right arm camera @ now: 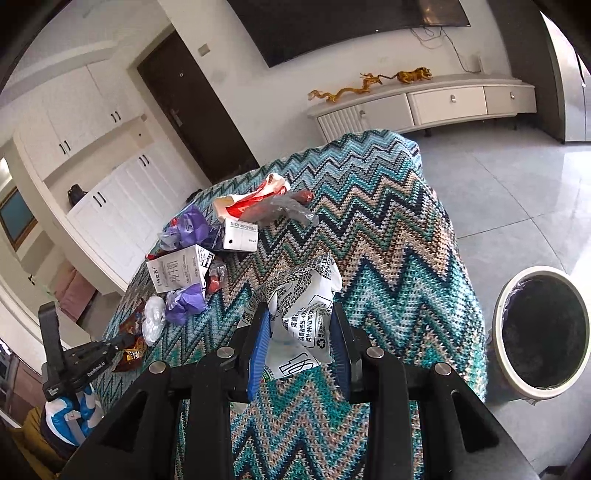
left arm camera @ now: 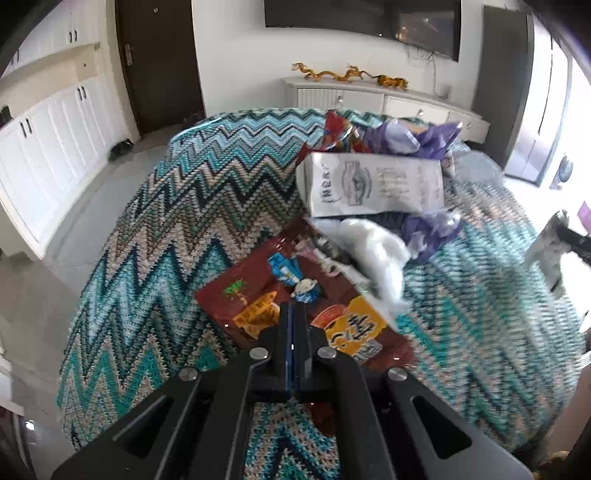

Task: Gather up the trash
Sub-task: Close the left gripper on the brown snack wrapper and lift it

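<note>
A: Type of location?
B: Home living room. Wall TV [left arm camera: 364, 22] at top, low cabinet [right arm camera: 424, 107] beneath, dark door [left arm camera: 159, 62] upper left, white cupboards [left arm camera: 55, 140] at left, tiled floor [right arm camera: 517, 177].

White wall [right arm camera: 258, 88], dark door [left arm camera: 159, 62], white cabinets [left arm camera: 55, 147], glossy grey tile floor [right arm camera: 517, 184], low sideboard [right arm camera: 443, 103], wall-mounted television [left arm camera: 362, 22]

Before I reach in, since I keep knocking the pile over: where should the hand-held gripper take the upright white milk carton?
Probably across the two narrow side walls of the milk carton, near its top. It stands upright on the zigzag blanket with purple wrappers at its base, so low grips are crowded. Come from above on the open blanket side, away from the second carton behind it.
</note>
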The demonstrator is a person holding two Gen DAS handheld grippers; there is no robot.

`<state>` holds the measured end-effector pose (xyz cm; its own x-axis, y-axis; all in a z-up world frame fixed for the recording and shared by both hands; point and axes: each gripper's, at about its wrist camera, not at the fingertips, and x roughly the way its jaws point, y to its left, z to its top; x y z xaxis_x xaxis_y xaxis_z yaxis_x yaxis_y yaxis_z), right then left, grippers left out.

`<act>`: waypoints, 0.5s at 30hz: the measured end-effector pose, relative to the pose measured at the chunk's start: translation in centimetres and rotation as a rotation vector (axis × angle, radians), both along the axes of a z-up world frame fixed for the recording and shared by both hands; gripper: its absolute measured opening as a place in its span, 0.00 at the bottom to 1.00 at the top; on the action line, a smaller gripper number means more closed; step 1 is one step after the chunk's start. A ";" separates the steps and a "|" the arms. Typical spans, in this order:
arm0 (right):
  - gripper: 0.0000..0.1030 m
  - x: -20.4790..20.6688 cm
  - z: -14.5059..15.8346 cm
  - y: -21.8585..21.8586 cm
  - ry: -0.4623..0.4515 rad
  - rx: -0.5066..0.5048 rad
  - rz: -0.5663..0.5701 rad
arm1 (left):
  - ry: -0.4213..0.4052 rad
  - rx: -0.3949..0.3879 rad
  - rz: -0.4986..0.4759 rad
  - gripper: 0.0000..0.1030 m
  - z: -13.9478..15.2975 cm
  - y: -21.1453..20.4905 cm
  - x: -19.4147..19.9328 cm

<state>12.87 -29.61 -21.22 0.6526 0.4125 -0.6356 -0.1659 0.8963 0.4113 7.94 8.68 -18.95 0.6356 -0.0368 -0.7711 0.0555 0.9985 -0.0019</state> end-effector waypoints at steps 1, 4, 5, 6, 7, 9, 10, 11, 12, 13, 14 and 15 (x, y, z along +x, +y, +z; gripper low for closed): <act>0.31 0.0 0.0 -0.1 0.001 0.001 -0.003 | 0.001 -0.034 -0.008 0.00 0.4 0.3 -0.2; 0.31 -0.2 -0.1 -0.4 0.002 0.005 -0.011 | 0.018 -0.088 -0.054 0.06 0.8 0.2 -0.9; 0.31 -0.2 -0.2 -0.5 0.003 0.009 -0.014 | 0.020 -0.090 -0.069 0.10 0.8 0.1 -1.1; 0.31 -0.2 -0.2 -0.6 0.005 0.012 -0.016 | 0.023 -0.089 -0.095 0.25 0.9 -0.4 -1.6; 0.31 -0.2 -0.3 -0.6 0.007 0.013 -0.017 | 0.023 -0.090 -0.108 0.45 0.9 -0.6 -2.0; 0.31 -0.2 -0.4 -0.6 0.011 0.012 -0.016 | 0.021 -0.100 -0.128 0.53 1.1 -1.0 -3.1; 0.31 -0.2 -0.4 -0.5 0.012 0.011 -0.014 | 0.026 -0.110 -0.130 0.53 1.1 -1.1 -3.4; 0.31 -0.2 -0.4 -0.4 0.012 0.010 -0.013 | 0.033 -0.124 -0.125 0.53 1.0 -0.9 -3.7; 0.32 -0.2 -0.4 -0.4 0.012 0.010 -0.012 | 0.046 -0.149 -0.113 0.53 0.9 -0.5 -3.9; 0.32 -0.2 -0.4 -0.4 0.012 0.009 -0.011 | 0.059 -0.171 -0.101 0.53 0.9 -0.1 -4.0; 0.32 -0.2 -0.4 -0.4 0.012 0.010 -0.011 | 0.072 -0.193 -0.087 0.53 0.7 0.5 -4.0; 0.32 -0.3 -0.4 -0.4 0.013 0.010 -0.011 | 0.084 -0.217 -0.070 0.53 0.4 1.1 -4.2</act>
<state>12.62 -29.97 -21.62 0.6490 0.4119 -0.6397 -0.1506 0.8937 0.4227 3.77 9.76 -18.57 0.5597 -0.2492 -0.7904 0.1154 0.9679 -0.2234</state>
